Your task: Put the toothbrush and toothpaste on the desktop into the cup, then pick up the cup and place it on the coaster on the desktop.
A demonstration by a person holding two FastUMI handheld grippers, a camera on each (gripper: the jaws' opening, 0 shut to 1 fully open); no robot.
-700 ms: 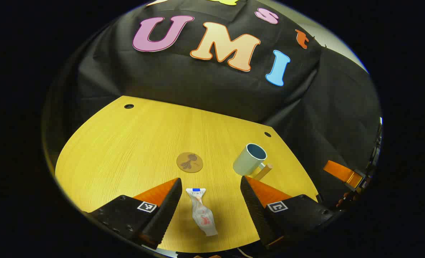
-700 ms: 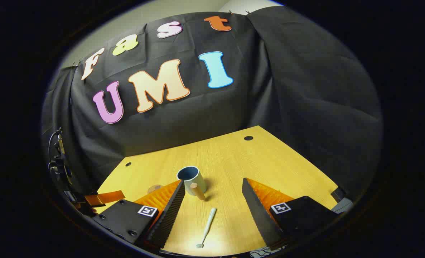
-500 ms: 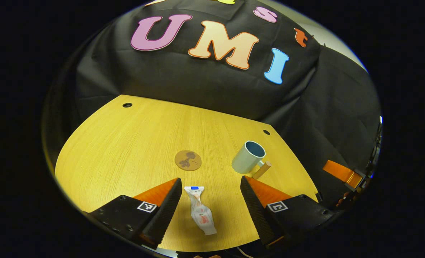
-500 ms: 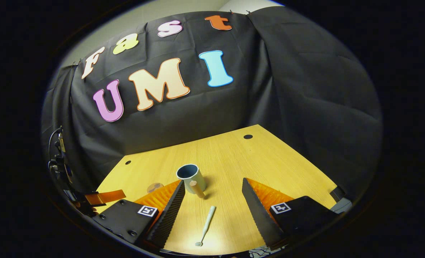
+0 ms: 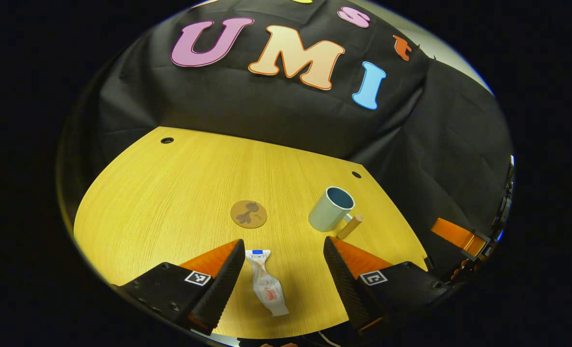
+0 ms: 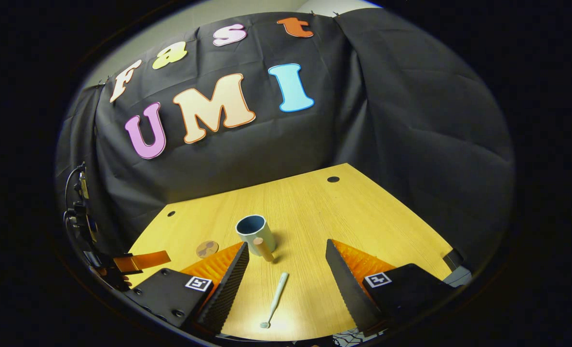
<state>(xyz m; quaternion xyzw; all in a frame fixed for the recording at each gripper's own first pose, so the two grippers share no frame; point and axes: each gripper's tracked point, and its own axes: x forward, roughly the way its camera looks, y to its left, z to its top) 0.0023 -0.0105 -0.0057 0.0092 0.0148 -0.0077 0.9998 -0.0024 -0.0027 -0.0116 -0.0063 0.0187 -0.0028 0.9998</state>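
A white toothpaste tube with a blue cap lies flat on the wooden desktop between the fingers of my open left gripper, which hovers above it. A pale cup with a blue inside and a wooden handle stands upright to the right, and a round brown coaster lies to its left. In the right gripper view a pale toothbrush lies between the fingers of my open right gripper. The cup stands just beyond it, and the coaster lies farther left.
The desktop has two small round holes near its far corners. Black cloth walls close the back and sides. The other gripper's finger shows at the right edge of the left gripper view, and likewise at the left edge of the right gripper view.
Both views have drifted slightly: the toothpaste, cup and coaster sit a little higher and farther left in the left gripper view, and the toothbrush a little higher in the right one. Nothing has been gripped.
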